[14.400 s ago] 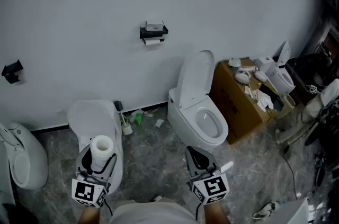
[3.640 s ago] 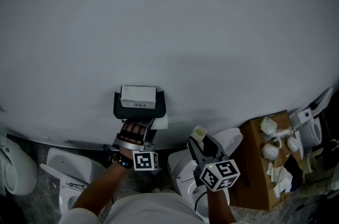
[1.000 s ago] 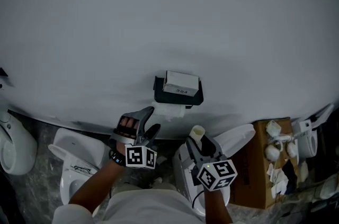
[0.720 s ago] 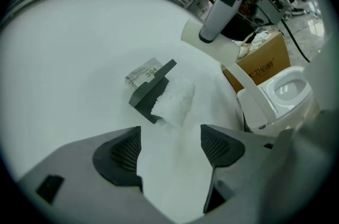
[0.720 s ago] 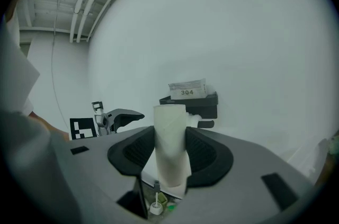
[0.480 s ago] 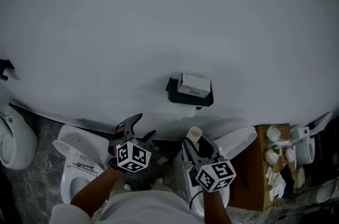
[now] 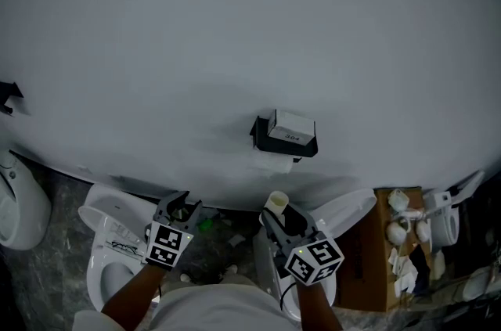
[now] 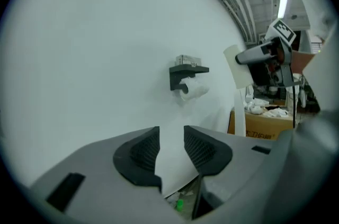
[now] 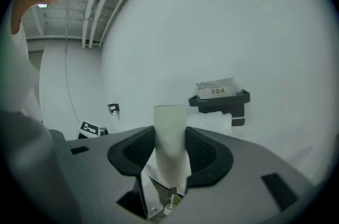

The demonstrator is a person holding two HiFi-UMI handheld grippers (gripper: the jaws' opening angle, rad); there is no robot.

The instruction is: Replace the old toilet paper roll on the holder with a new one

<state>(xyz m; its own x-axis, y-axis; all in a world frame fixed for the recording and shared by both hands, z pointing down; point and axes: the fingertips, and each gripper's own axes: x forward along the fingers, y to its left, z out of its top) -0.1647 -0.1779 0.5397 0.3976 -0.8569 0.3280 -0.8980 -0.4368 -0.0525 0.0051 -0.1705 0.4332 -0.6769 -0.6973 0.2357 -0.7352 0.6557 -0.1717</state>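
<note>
A black wall holder carries a white paper roll; it also shows as the holder with roll and holder with roll. My right gripper is shut on a bare cardboard tube, upright between its pads, below and a little left of the holder. The tube fills the gap between the pads. My left gripper hangs lower left over a toilet, well away from the holder. Its jaws are closing with nothing between the pads.
One toilet stands under the left gripper, another with a raised lid under the right. A cardboard box with white items on top sits at the right. A urinal and a small black wall bracket are far left.
My left gripper drew back from the holder, down and to the left, rolled over, and its jaws narrowed. The right gripper kept hold of the tube and shifted slightly left.
</note>
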